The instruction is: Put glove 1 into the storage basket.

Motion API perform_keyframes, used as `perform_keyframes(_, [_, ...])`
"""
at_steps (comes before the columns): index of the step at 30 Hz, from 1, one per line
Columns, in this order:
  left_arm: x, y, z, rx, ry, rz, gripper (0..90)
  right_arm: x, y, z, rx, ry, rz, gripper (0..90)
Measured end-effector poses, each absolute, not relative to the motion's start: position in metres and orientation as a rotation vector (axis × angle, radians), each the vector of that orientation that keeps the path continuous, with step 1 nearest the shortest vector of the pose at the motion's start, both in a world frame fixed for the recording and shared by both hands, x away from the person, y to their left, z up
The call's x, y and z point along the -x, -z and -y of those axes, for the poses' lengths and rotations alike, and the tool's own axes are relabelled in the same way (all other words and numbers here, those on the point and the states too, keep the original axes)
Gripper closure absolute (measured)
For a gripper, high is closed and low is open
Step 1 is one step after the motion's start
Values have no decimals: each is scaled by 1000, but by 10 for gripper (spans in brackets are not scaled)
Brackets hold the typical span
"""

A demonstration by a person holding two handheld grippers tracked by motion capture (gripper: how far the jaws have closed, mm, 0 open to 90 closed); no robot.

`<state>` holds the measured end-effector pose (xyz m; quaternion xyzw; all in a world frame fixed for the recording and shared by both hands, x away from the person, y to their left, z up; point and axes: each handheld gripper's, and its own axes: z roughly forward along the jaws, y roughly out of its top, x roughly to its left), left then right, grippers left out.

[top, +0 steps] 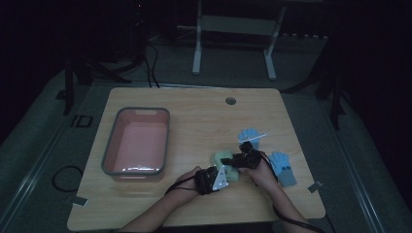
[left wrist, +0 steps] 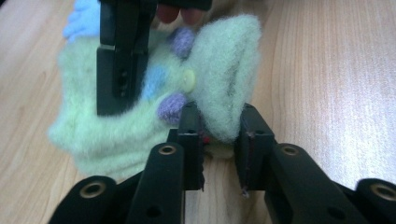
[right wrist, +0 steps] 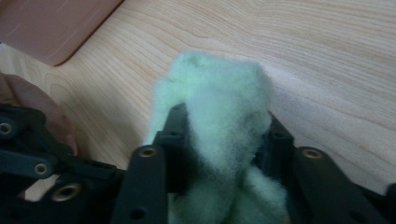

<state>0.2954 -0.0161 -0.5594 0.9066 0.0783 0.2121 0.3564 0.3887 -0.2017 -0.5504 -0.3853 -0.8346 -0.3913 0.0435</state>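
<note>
A pale green fuzzy glove [top: 222, 158] with purple and blue pom-poms and a small button lies on the wooden table [top: 194, 116], right of centre near the front. Both grippers hold it. In the left gripper view, my left gripper [left wrist: 219, 135] pinches a raised fold of the green fuzzy glove [left wrist: 224, 84]. From above, my right gripper [left wrist: 119, 100] clamps the glove's other side. In the right gripper view, my right gripper [right wrist: 224, 126] is shut on a thick bunch of the green fuzzy glove [right wrist: 219, 98]. In the high view, the left gripper [top: 226, 174] and right gripper [top: 237, 161] meet over the glove.
A pink tub [top: 141, 110] with a grey rim stands on the left half of the table. Two blue gloves [top: 250, 135] [top: 284, 167] lie just right of the grippers. A round cable hole [top: 231, 101] sits near the far edge. The room around the table is dark.
</note>
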Motion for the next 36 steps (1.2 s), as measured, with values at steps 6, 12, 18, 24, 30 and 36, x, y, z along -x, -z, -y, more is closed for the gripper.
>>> perform_keyframes(6, [-297, 547, 15, -2376, -534, -210, 784, -386, 544, 202, 1179, 1220, 2548, 715])
perform_keyframes(12, [-298, 526, 9, -2369, -552, -221, 787, -386, 530, 200, 1183, 1269, 2530, 723])
perform_keyframes(18, [-298, 506, 1, -2355, -576, -235, 786, -385, 507, 192, 1161, 1332, 2540, 723])
perform_keyframes(24, [-297, 489, -11, -2340, -585, -250, 786, -386, 490, 182, 1134, 1365, 2550, 722])
perform_keyframes(30, [-295, 477, -22, -2340, -608, -246, 786, -386, 475, 169, 1097, 1387, 2568, 723])
perform_keyframes(36, [-296, 462, -37, -2330, -654, -261, 786, -389, 459, 155, 1067, 1412, 2579, 723])
